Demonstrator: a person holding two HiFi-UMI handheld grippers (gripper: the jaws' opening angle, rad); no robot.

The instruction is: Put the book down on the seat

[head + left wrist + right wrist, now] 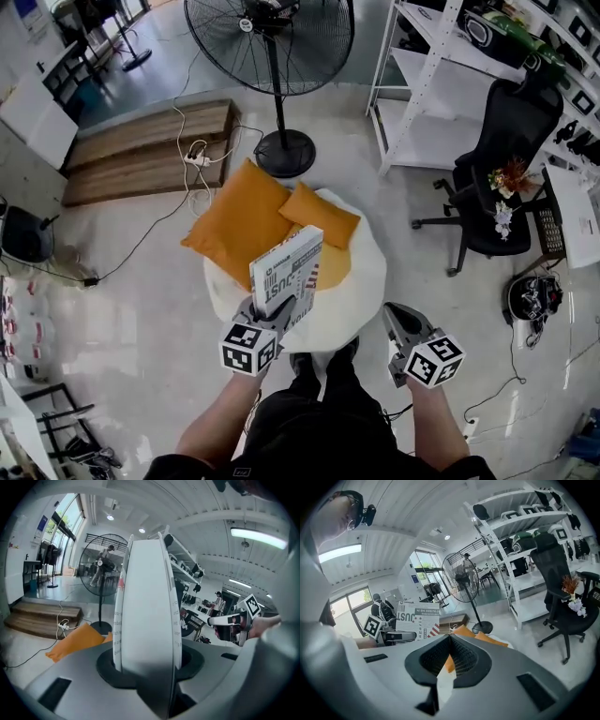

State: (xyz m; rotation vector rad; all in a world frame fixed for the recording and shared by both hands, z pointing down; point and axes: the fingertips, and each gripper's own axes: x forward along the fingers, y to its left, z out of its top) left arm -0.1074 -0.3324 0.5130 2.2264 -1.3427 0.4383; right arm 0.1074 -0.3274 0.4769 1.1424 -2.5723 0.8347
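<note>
A white book (286, 270) with black print stands upright over the near edge of the round white seat (364, 286). My left gripper (281, 314) is shut on its lower edge. In the left gripper view the book (145, 611) fills the middle, pinched between the jaws of the left gripper (145, 667). My right gripper (398, 319) hangs beside the seat's right front, jaws together and empty. The right gripper view shows the right gripper's (449, 637) tips meeting, with the book (417, 618) off to its left. Two orange cushions (239, 225) (319, 214) lie on the seat's far side.
A black pedestal fan (281, 150) stands behind the seat. White shelving (422, 94) and a black office chair (502, 159) are at the right. Wooden steps (150, 150) with a power strip (197, 159) and cables lie at the back left.
</note>
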